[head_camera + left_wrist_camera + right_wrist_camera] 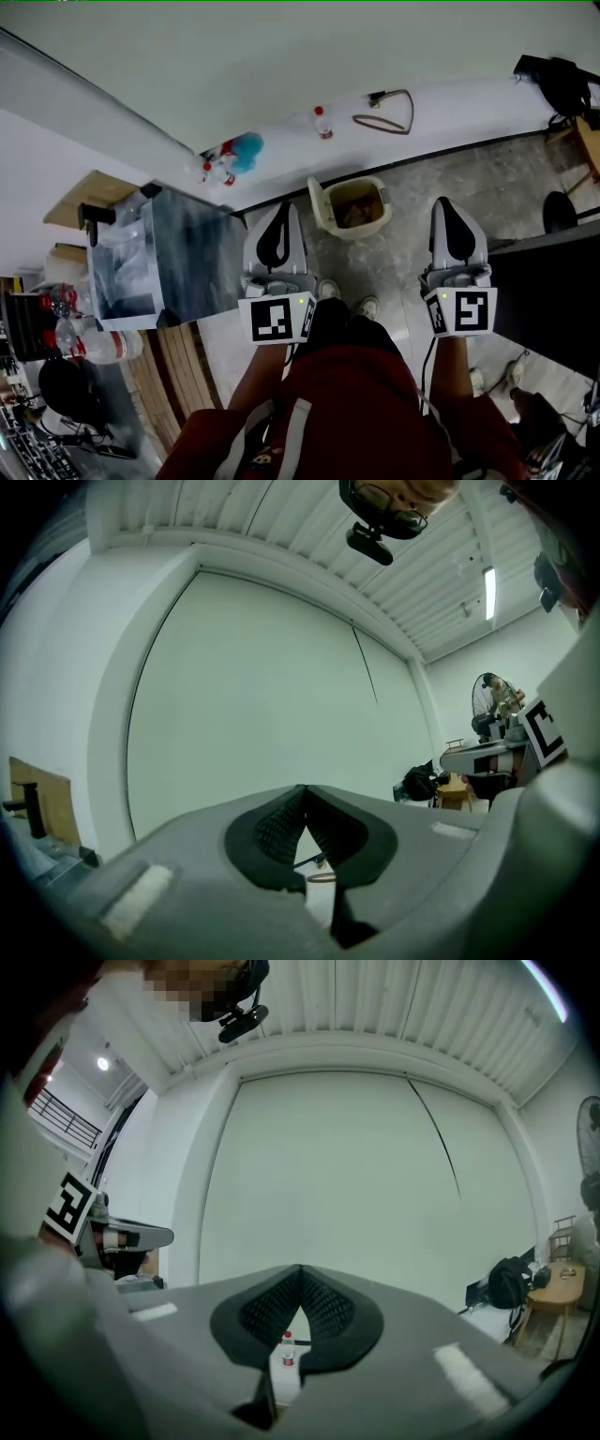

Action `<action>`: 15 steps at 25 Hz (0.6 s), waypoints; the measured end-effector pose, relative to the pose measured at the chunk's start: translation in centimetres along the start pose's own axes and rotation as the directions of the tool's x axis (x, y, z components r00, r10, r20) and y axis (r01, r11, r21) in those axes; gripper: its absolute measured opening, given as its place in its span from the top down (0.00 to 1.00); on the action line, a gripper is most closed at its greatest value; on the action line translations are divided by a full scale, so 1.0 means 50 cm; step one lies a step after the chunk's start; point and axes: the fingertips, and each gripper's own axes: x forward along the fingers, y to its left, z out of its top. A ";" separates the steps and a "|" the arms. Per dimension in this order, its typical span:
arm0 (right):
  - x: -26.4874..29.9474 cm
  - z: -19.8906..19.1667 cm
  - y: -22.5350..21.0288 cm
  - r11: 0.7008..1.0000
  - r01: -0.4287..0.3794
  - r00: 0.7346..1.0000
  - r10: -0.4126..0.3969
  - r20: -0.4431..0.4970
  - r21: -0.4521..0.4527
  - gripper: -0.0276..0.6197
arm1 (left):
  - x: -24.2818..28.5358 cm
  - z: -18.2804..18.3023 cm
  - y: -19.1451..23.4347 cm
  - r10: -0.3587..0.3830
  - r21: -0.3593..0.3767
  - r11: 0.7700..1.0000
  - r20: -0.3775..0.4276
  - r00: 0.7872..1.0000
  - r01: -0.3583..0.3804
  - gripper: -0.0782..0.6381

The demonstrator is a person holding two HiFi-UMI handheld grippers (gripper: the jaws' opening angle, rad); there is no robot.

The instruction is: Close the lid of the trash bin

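Head view: both my claws are held out level in front, jaws together, nothing in either. Left gripper [283,210] is beside a grey cabinet [187,258] at its left. Right gripper [448,202] hangs over the edge of a black table [548,286]. The trash bin [386,208] sits on the tiled floor ahead, between the two claws in the picture and apart from both. Its lid [319,208] stands up open on its left side, and there is brownish stuff inside. Only bare floor [412,262] lies between me and the bin. Behind it, along the wall, are a red-capped bottle [322,123], a cord loop [386,112] and a blue and red clutter pile [232,155]. A black bag [562,82] sits far right.

Left gripper view: my pads [281,827] meet at the tip, closed on nothing. The view is level onto a white wall [262,696]. The cord loop [322,877] shows through the gap under the pads. A fan [487,700], the black bag [417,782] and the other claw's marker cube [544,731] are at right.

Right gripper view: pads [323,1309] closed tip to tip, empty. The bottle [287,1347] shows in the gap below. The left claw [117,1237] is off to the left, the black bag [511,1283] at right next to a wooden table [555,1288].
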 end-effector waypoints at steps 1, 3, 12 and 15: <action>0.010 -0.010 0.007 1.000 -0.009 1.000 0.009 -0.006 0.002 0.96 | 0.000 -0.015 0.008 0.007 -0.001 1.000 -0.011 1.000 -0.007 0.88; 0.030 -0.031 0.024 1.000 -0.027 0.999 0.027 -0.017 0.003 0.96 | 0.002 -0.050 0.025 0.018 -0.005 1.000 -0.036 0.999 -0.018 0.88; 0.150 -0.134 0.069 0.996 -0.084 0.987 0.084 -0.139 0.008 0.96 | 0.065 -0.222 0.082 0.006 -0.067 0.998 -0.164 0.986 -0.017 0.88; 0.193 -0.171 0.084 0.995 -0.098 0.980 0.098 -0.175 0.010 0.96 | 0.092 -0.285 0.103 -0.001 -0.087 0.996 -0.211 0.978 -0.018 0.88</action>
